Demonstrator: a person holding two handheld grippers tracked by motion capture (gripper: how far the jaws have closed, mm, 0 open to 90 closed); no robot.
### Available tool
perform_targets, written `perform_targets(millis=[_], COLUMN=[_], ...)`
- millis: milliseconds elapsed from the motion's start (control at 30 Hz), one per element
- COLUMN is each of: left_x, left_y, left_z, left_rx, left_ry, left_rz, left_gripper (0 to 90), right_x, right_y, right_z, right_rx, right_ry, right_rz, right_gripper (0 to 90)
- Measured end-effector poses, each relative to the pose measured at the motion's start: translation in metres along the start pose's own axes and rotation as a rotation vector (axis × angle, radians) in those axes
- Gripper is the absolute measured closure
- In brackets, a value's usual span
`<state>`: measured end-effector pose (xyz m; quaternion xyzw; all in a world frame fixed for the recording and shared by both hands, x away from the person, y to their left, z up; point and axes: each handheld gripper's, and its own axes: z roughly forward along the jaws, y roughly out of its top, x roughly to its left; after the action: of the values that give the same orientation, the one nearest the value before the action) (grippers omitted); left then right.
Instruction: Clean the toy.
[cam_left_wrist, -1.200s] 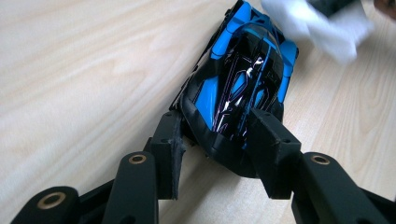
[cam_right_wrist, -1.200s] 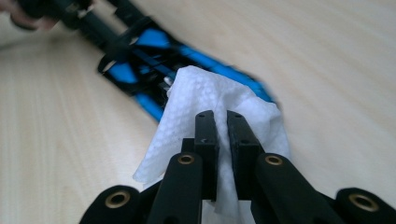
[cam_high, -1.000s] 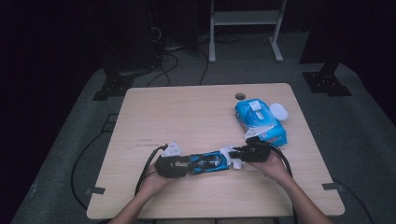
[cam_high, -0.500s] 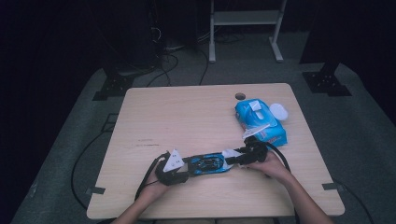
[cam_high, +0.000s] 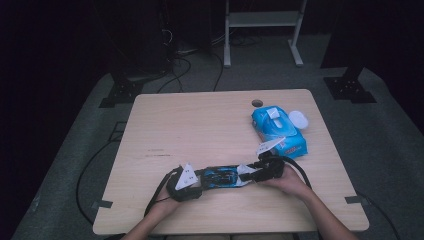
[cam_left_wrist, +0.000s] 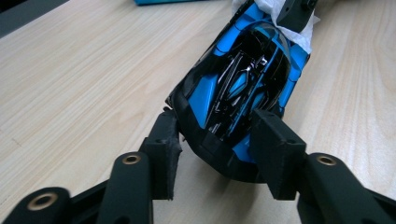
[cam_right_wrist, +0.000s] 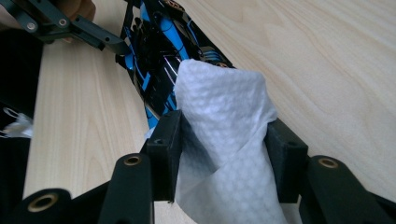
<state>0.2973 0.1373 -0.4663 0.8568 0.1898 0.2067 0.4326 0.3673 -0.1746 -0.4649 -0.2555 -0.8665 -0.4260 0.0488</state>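
A blue and black toy car (cam_high: 220, 177) lies near the table's front edge. My left gripper (cam_left_wrist: 219, 140) is shut on one end of the car (cam_left_wrist: 243, 79), with its pads against both sides. Its jaws have just been opening a little, with the car still between them. My right gripper (cam_right_wrist: 224, 144) is shut on a folded white wipe (cam_right_wrist: 224, 116). Its jaws have just been closing on the wipe, which rests against the other end of the car (cam_right_wrist: 159, 42). In the high view the left gripper (cam_high: 202, 180) and right gripper (cam_high: 250, 175) face each other across the car.
A blue pack of wipes (cam_high: 277, 131) lies at the table's right side, with a round white lid (cam_high: 298, 119) beside it. A small hole (cam_high: 257, 103) sits near the far edge of the table (cam_high: 200, 125). Cables trail off the front edge.
The right gripper with the wipe has shifted slightly nearer along the car's end. The left gripper and the car have stayed almost in place.
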Motion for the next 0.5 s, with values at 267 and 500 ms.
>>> perform_targets(millis=[267, 500], left_x=[0.026, 0.041], left_y=[0.001, 0.008], left_z=[0.003, 0.025], left_rx=[0.015, 0.064], left_ry=[-0.178, -0.375], left_rz=[-0.165, -0.196], left_gripper=[29.0, 28.6], right_x=[0.024, 0.031], right_y=[-0.003, -0.004], right_z=[-0.002, -0.006], right_rx=[-0.012, 0.006], right_ry=[-0.098, -0.083], right_rz=[-0.185, -0.232], right_gripper=[55.1, 59.7])
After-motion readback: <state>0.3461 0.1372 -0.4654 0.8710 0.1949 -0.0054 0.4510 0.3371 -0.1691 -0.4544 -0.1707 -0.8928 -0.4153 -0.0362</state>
